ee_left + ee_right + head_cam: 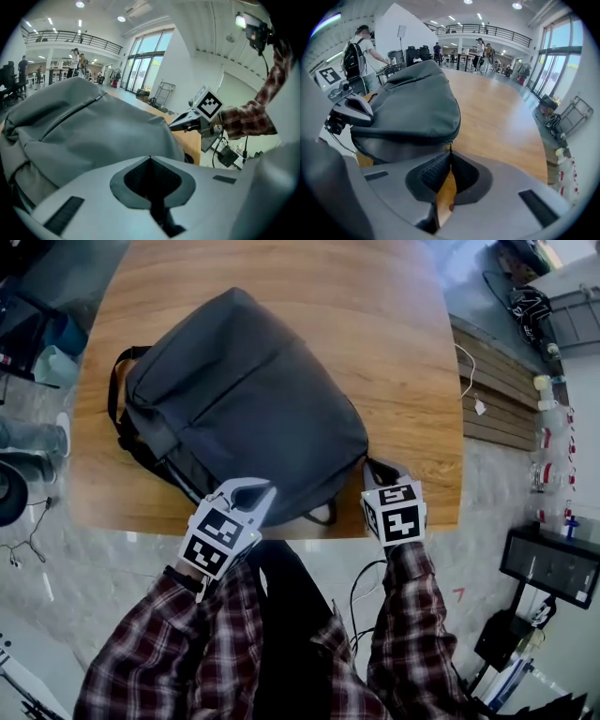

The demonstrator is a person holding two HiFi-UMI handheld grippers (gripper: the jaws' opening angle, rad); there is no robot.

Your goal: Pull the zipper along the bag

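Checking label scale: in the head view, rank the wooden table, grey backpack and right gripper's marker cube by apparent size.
1. Wooden table.
2. Grey fabric backpack.
3. Black-and-white marker cube on the right gripper, clearly smallest.

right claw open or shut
Shut. The right claw has its tips pressed together on the zipper pull at the bag edge; no gap shows there.

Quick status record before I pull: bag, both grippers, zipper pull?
bag: grey backpack lying flat on the wooden table
left gripper: jaws together at the backpack's near edge; cannot tell whether fabric is pinched
right gripper: jaws shut on the zipper pull at the backpack's near right corner
zipper track: runs from the pull along the backpack's edge, towards the left gripper
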